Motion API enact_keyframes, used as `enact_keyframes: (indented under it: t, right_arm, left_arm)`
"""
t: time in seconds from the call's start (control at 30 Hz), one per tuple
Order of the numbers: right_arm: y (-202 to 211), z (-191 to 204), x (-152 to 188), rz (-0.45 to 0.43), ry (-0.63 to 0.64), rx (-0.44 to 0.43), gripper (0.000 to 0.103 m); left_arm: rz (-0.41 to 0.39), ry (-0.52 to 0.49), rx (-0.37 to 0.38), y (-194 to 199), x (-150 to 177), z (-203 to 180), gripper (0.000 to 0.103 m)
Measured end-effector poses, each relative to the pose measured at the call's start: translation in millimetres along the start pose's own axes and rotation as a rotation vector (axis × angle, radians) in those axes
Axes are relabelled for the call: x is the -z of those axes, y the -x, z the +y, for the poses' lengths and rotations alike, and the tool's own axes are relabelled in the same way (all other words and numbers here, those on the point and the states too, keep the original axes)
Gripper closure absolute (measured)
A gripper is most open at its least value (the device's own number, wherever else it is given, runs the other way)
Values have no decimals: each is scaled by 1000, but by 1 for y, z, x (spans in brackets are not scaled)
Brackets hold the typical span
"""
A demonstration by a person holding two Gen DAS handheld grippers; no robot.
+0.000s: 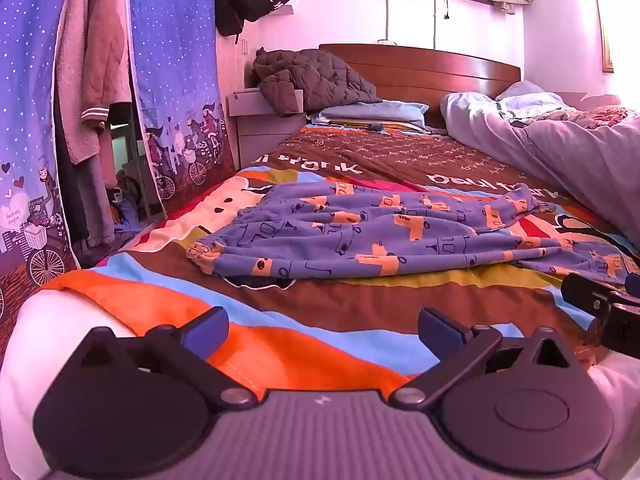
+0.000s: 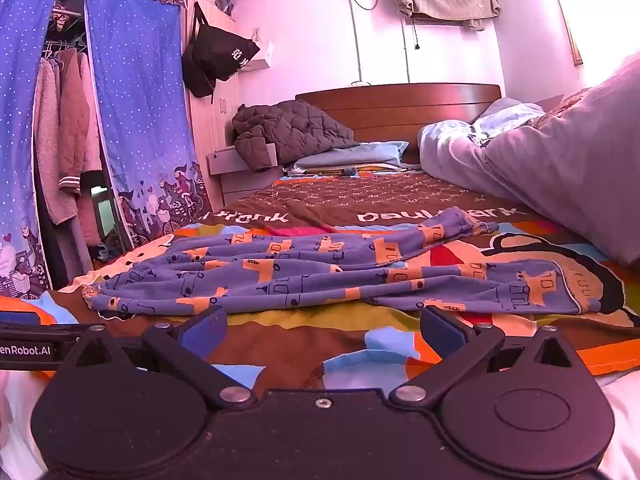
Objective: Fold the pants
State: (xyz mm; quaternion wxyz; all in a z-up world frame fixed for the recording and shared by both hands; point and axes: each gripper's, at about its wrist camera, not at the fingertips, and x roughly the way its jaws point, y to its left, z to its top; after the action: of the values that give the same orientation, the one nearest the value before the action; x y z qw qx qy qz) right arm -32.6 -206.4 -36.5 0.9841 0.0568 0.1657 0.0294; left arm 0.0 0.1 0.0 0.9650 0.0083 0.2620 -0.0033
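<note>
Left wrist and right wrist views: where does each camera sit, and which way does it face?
Left wrist: low at the bed's foot, facing the headboard; open left gripper below, the right gripper's side at right.
Right wrist: low, further right, same heading; open right gripper below, the other tool at left edge.
Shared: pants spread on the bedspread, brown jacket.

Both my wrist cameras are sitting low at the near edge of the bed [image 1: 280, 344], facing its far headboard [image 2: 400, 108]. They are sharing the pants [image 1: 360, 232], lying near; my right view is looking from further right.
</note>
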Motion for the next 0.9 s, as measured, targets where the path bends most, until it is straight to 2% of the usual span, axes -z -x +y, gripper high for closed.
enact_keyframes:
  t: [0.9]
  right_arm:
    - [-2,2,1,5,2,-2,1]
  left_arm:
    - [3,2,1,0,0,0,0]
